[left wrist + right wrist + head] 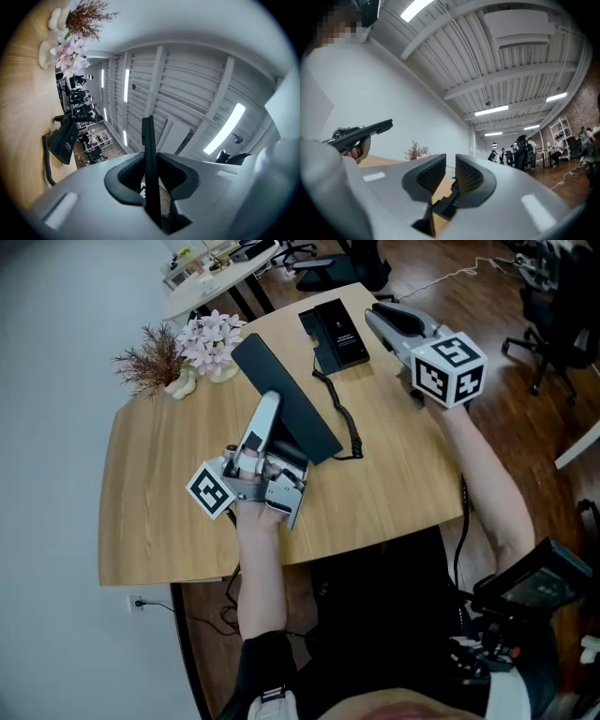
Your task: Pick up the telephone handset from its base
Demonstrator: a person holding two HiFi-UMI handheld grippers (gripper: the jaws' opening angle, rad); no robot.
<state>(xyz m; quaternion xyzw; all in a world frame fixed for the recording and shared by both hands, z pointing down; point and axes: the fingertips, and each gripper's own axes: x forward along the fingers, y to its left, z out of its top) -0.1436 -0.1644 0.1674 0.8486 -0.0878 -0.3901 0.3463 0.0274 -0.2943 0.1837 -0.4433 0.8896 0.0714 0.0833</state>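
Observation:
The black telephone handset is lifted off the wooden table, a long flat slab tilting up. My left gripper is shut on it near its middle; in the left gripper view the handset stands edge-on between the pads of the left gripper. Its coiled cord runs back to the black telephone base at the table's far side. My right gripper hovers raised above the base's right edge. In the right gripper view the right gripper has its jaws slightly apart with nothing between them.
A vase of pale flowers and a dried plant stand at the table's far left corner. Office chairs stand on the wooden floor to the right. Another table lies beyond, and people stand far off.

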